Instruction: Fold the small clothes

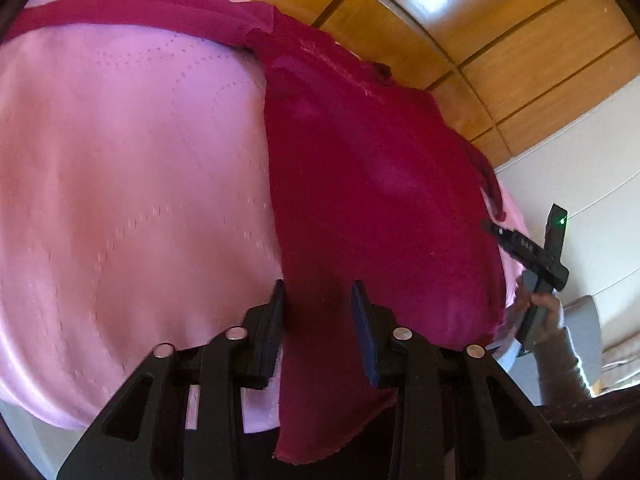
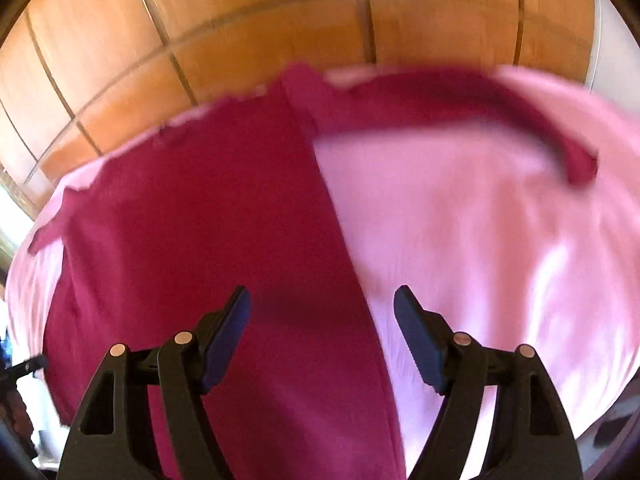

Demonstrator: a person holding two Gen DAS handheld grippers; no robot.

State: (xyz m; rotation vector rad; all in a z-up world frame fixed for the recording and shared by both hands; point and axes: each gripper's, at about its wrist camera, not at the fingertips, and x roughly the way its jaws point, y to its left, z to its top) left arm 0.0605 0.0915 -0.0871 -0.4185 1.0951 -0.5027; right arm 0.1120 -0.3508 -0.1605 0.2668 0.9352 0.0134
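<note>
Dark red garment (image 1: 372, 200) lies on a pink cloth-covered surface (image 1: 132, 200), mostly flat, long body running toward the near edge, one narrow strip (image 1: 120, 8) (strap or sleeve, can't tell which) trailing off sideways across the pink. Near end hangs over the surface edge below the left gripper.

Left gripper (image 1: 318, 300): jaws narrow, parted, straddling the red fabric's left edge; fabric sits between the fingers but no clear pinch, looks not clamped. Right gripper (image 2: 322, 304): jaws wide, hovering above the garment near its long straight edge, holding nothing. Right wrist view is motion-blurred. From the left wrist view the right gripper shows at the far side of the garment, person's hand (image 1: 548, 312) on its handle.

Progress, my read: early. Garment seems laid out, possibly one lengthwise fold given the straight clean edge, not certain. Strip not tucked, hem hanging, no compact bundle. Left to do: tuck the strip, fold across, stack.

Containers: none visible, no basket or bin, no pile of folded items. Wood-panelled wall (image 2: 240, 20) behind.
</note>
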